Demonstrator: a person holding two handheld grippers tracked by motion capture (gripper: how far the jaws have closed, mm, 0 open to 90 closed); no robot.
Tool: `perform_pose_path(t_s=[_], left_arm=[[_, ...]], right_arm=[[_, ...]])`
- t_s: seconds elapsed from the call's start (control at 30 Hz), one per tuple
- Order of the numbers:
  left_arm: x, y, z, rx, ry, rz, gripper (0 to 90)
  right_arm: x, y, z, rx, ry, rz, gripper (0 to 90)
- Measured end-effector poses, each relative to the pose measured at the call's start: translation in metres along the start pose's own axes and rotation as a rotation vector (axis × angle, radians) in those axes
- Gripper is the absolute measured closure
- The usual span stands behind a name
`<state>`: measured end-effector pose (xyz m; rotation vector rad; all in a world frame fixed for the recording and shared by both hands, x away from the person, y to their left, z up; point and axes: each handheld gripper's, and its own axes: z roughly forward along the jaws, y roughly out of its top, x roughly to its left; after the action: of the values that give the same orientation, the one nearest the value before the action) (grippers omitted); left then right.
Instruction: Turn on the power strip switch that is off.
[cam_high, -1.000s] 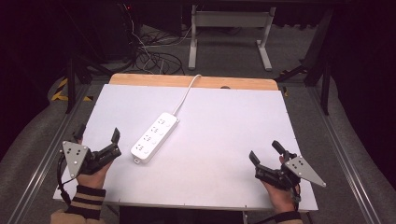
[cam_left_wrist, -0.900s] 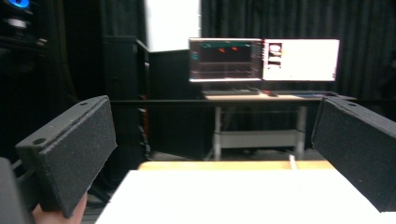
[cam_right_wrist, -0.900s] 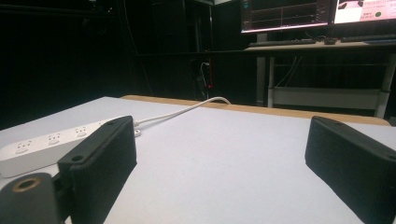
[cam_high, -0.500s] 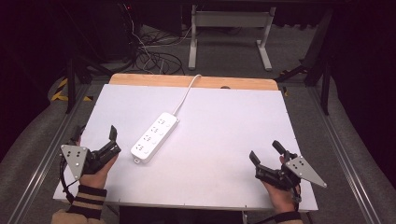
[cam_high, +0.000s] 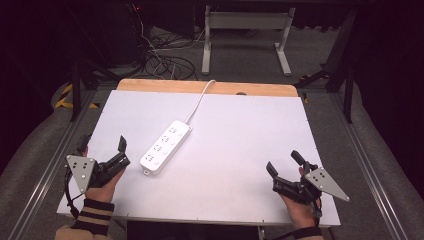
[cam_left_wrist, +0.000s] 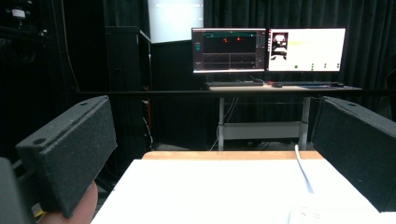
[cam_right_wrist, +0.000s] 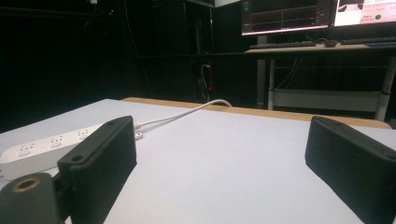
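Now both grippers flank the power strip, jaws apart.

Left tool jaws spread wide, empty, right tool likewise, both hand-held low

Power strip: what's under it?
The power strip lies flat on the white table. Its white cord runs off the far edge. Its underside is hidden.
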<state>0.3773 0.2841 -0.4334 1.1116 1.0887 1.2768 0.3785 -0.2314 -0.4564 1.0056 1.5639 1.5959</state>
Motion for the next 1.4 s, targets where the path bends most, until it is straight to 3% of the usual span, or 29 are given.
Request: perform_pose_path(t_s=[1.4], left_arm=[[-0.0029, -0.0029, 0.0052, 0.022, -0.009, 0.011, 0.4]], right_arm=[[-0.002, -0.0005, -0.0023, 0.002, -0.008, 0.005, 9.2]])
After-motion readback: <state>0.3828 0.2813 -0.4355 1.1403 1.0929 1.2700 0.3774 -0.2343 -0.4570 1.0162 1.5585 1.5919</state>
